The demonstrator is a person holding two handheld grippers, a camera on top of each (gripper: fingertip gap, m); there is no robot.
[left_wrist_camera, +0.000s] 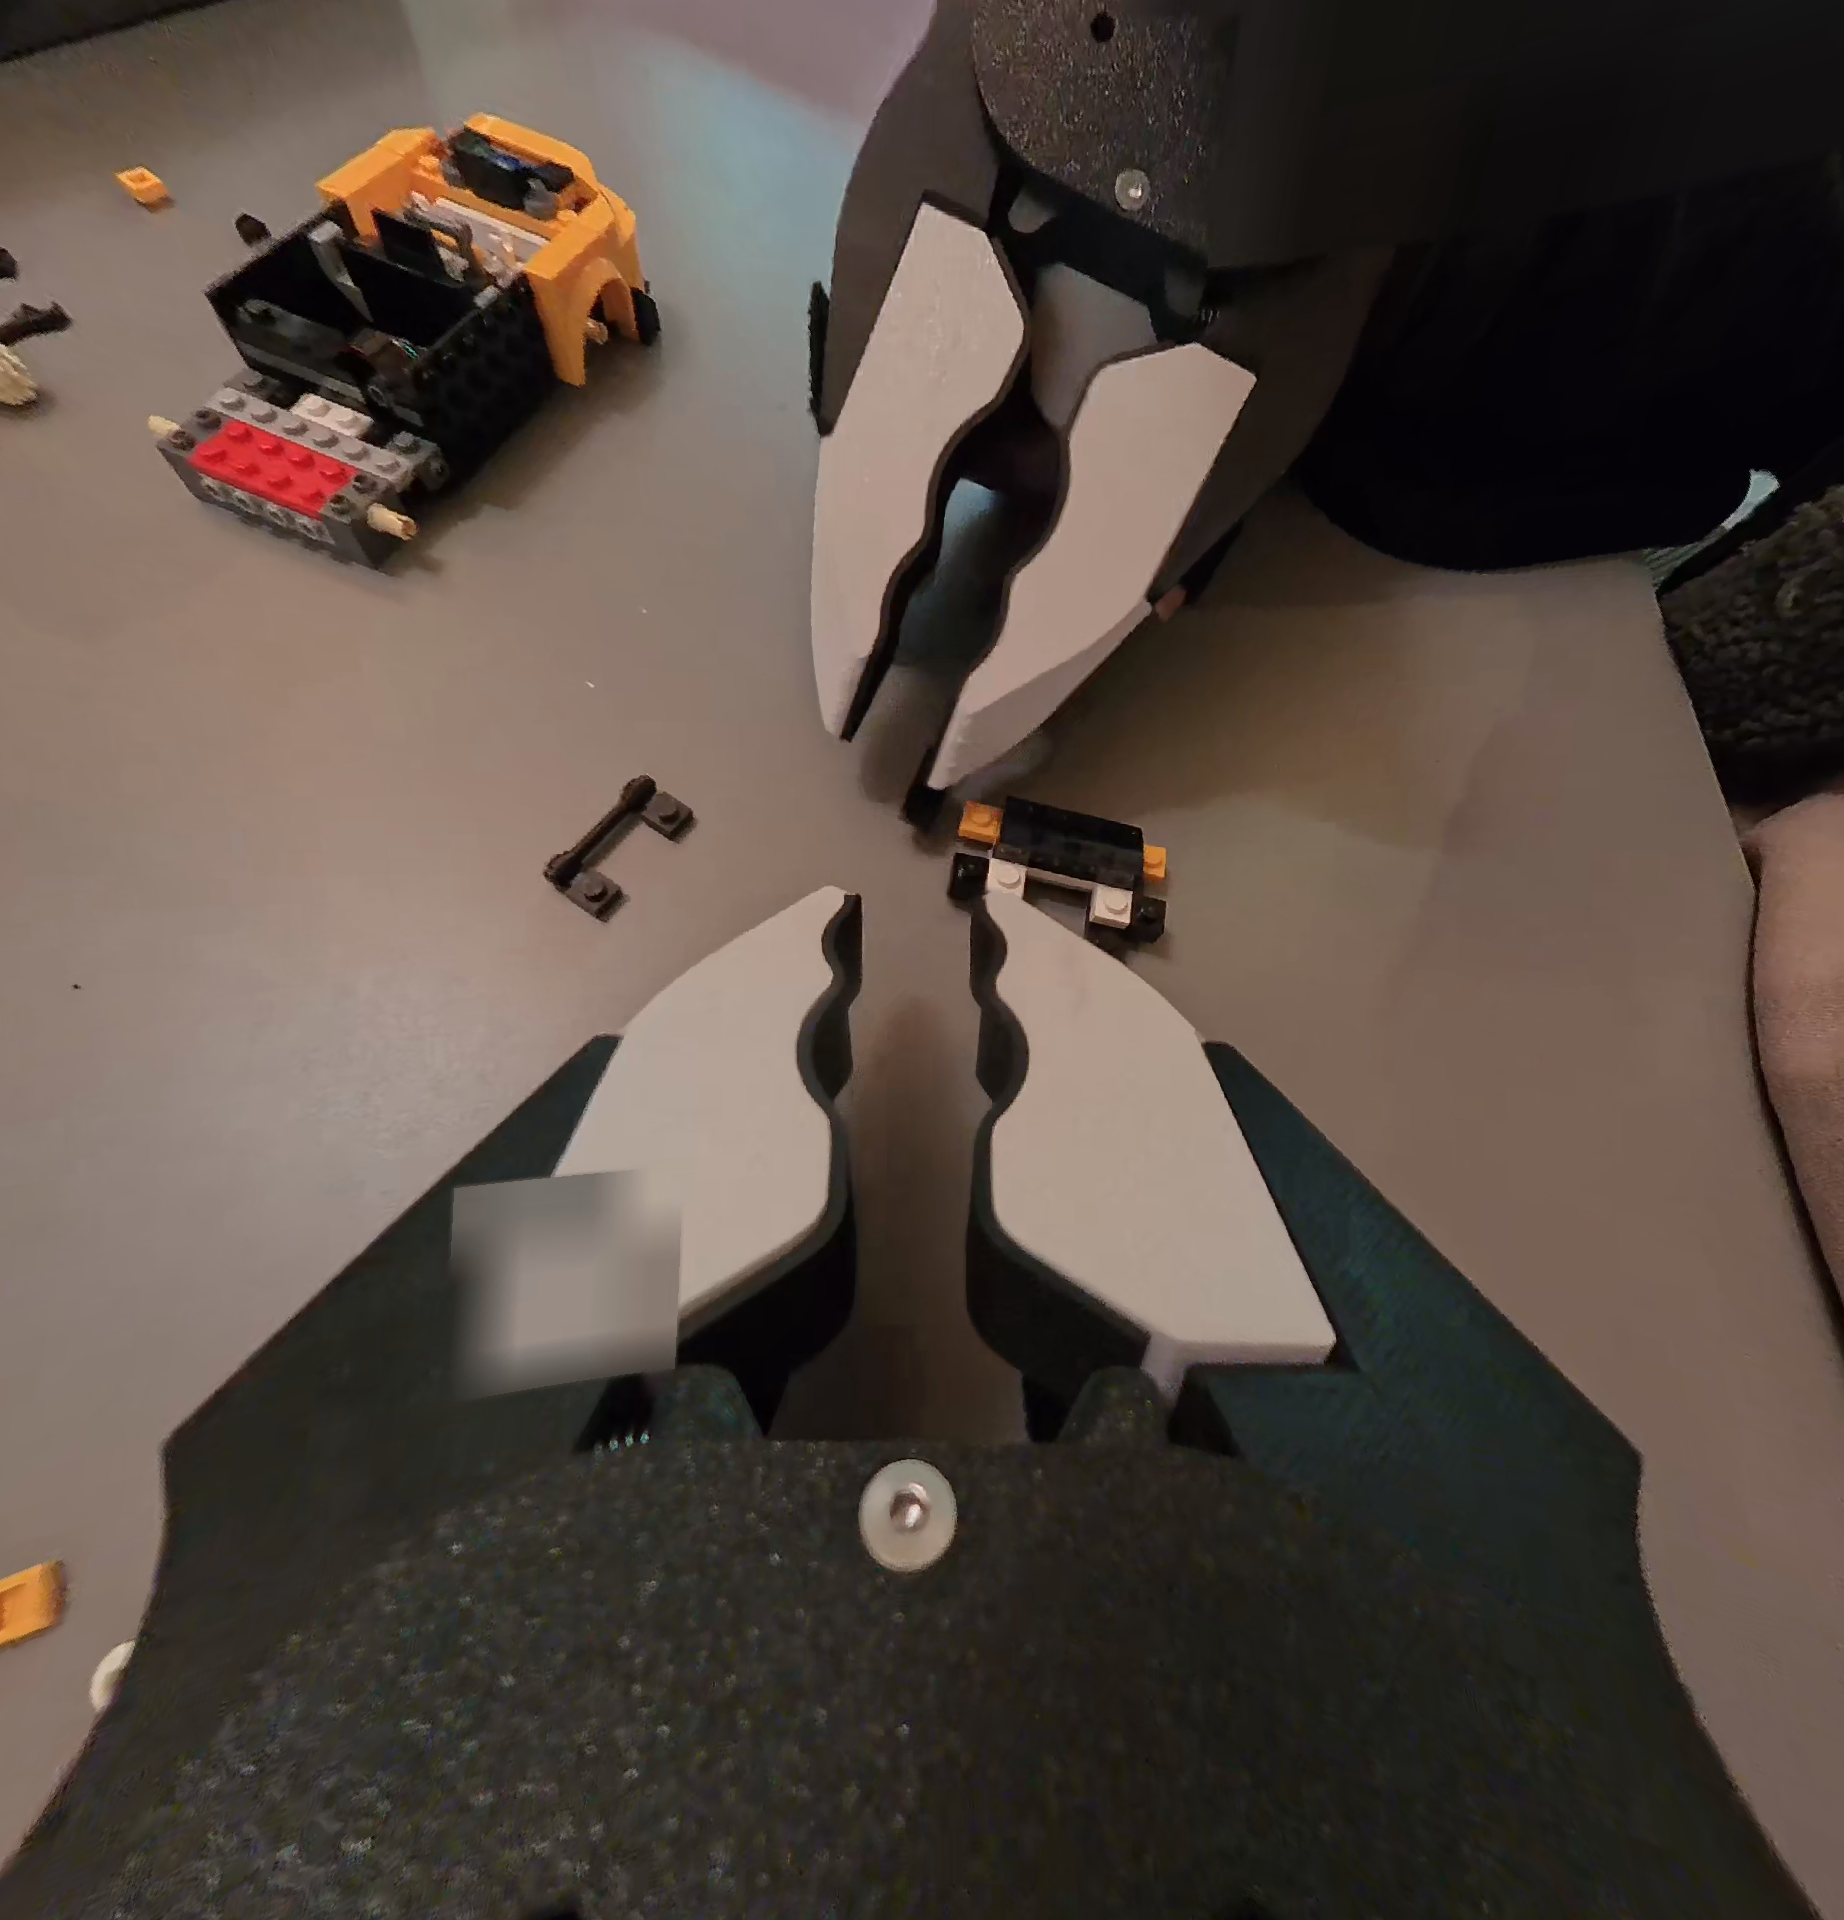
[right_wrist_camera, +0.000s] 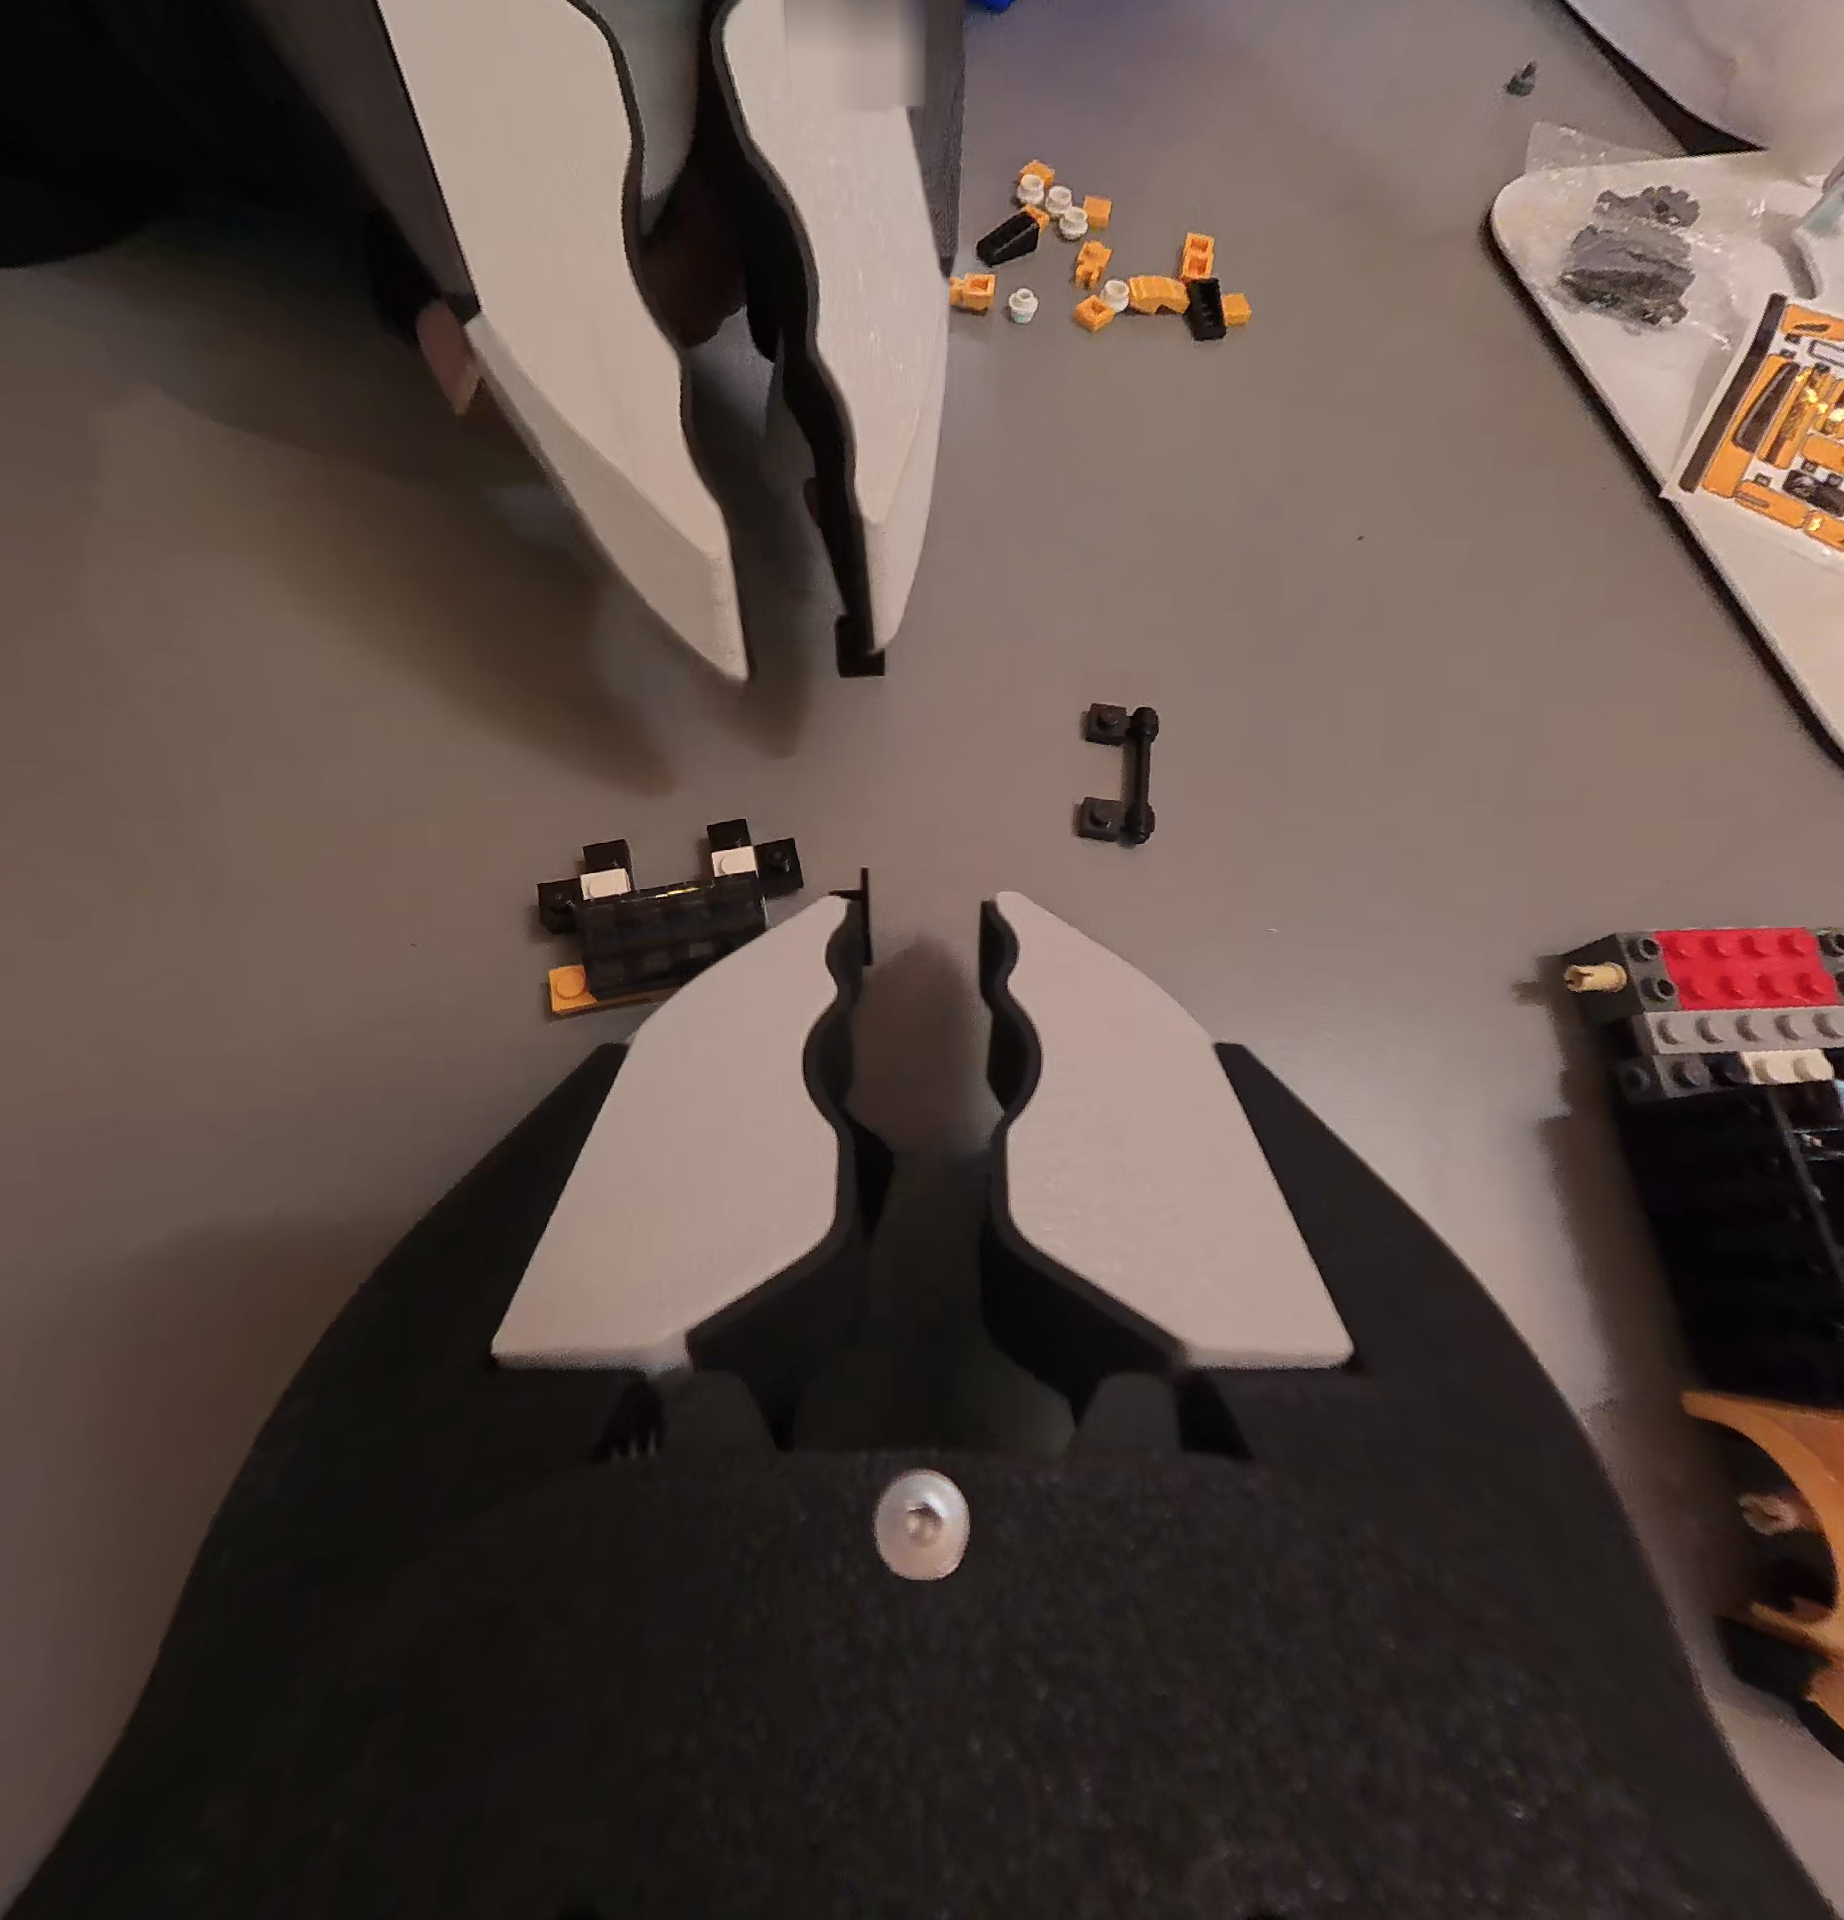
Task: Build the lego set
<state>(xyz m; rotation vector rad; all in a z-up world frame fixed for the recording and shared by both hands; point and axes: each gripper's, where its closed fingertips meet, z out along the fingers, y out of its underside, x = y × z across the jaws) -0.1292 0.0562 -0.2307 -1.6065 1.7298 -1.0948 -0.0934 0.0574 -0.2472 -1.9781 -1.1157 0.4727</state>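
With both my left gripper and right gripper parted and empty, the small black sub-assembly (loose on the table between them) could skid away if I nudge it.

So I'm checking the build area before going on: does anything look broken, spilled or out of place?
Nothing stands out. The car sits upright, half built. The small black assembly and black bar piece lie flat on the table; neither gripper holds anything.
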